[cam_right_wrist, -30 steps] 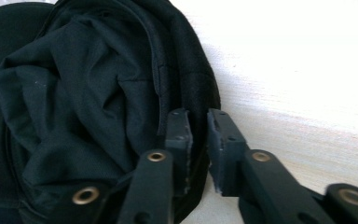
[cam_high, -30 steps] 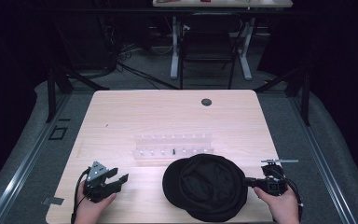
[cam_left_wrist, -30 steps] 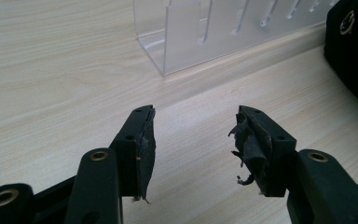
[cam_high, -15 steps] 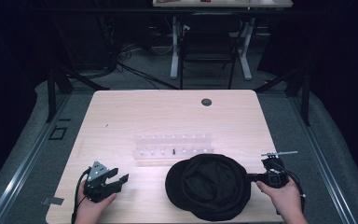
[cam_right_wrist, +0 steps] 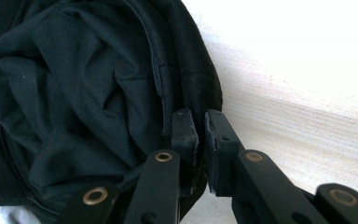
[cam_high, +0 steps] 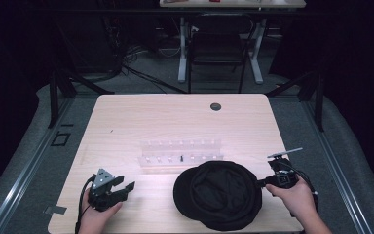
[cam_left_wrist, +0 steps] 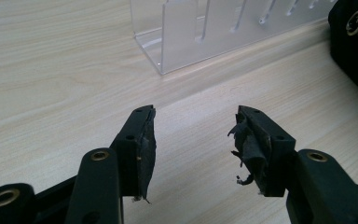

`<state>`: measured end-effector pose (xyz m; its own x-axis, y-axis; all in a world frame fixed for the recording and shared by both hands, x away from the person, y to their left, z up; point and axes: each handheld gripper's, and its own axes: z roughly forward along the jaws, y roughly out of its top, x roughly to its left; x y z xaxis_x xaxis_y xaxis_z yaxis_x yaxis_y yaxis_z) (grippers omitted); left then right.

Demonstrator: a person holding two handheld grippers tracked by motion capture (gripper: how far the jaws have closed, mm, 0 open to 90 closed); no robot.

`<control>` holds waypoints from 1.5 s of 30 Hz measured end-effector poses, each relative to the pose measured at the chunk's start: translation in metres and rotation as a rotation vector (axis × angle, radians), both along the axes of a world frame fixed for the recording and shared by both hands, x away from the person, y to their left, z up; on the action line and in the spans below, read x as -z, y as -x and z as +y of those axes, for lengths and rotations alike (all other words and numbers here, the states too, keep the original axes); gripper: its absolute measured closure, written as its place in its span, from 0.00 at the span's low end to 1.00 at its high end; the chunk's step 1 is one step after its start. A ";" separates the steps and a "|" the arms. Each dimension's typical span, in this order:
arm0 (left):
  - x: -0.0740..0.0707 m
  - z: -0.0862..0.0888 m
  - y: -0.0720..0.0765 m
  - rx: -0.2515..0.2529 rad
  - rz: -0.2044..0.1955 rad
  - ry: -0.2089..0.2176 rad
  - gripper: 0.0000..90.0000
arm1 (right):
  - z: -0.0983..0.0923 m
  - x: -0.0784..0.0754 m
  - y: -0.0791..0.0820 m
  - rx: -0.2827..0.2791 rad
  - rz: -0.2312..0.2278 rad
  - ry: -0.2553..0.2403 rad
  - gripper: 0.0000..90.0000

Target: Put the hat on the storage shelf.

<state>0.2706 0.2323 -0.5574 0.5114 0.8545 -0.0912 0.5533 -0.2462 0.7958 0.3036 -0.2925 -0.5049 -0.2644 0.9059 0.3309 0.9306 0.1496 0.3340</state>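
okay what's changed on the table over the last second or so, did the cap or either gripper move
The right gripper, clamped on the rim of the black cap, has dragged it a little toward the table's right edge; its jaws have just eased open slightly, the rim still between them. The left gripper stayed put, jaws open and empty, and the clear plastic rack has not shifted.

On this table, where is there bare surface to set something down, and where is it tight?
Free: the whole far half of the table beyond the clear rack, apart from a small dark hole; also the strip between the left gripper and the black cap. Crowded: the near right, where cap, rack and right gripper meet.
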 end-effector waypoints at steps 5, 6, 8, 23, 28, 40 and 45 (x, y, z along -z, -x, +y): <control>0.000 0.000 0.000 0.000 -0.002 -0.001 0.53 | 0.001 0.000 -0.004 -0.011 0.039 0.009 0.92; 0.000 0.000 0.000 0.000 -0.002 0.000 0.53 | 0.002 0.002 -0.005 -0.017 0.039 0.013 0.92; 0.000 0.000 0.000 0.001 -0.001 -0.001 0.53 | 0.003 0.002 -0.008 -0.027 0.071 0.025 0.91; -0.001 0.001 0.000 0.000 0.000 -0.003 0.53 | 0.003 0.011 -0.020 -0.025 0.167 0.009 0.87; 0.000 0.001 0.000 0.002 0.000 -0.001 0.54 | 0.004 0.013 -0.022 -0.023 0.184 0.016 0.89; 0.000 0.001 0.000 0.001 0.000 -0.004 0.54 | 0.005 0.015 -0.023 -0.003 0.193 -0.012 0.93; 0.000 0.001 0.000 0.000 0.003 -0.004 0.54 | 0.002 0.015 -0.024 -0.025 0.215 -0.017 0.96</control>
<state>0.2708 0.2331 -0.5571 0.5109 0.8549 -0.0895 0.5554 -0.2489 0.7935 0.3276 -0.2904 -0.5198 -0.2082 0.8939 0.3970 0.9768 0.1696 0.1305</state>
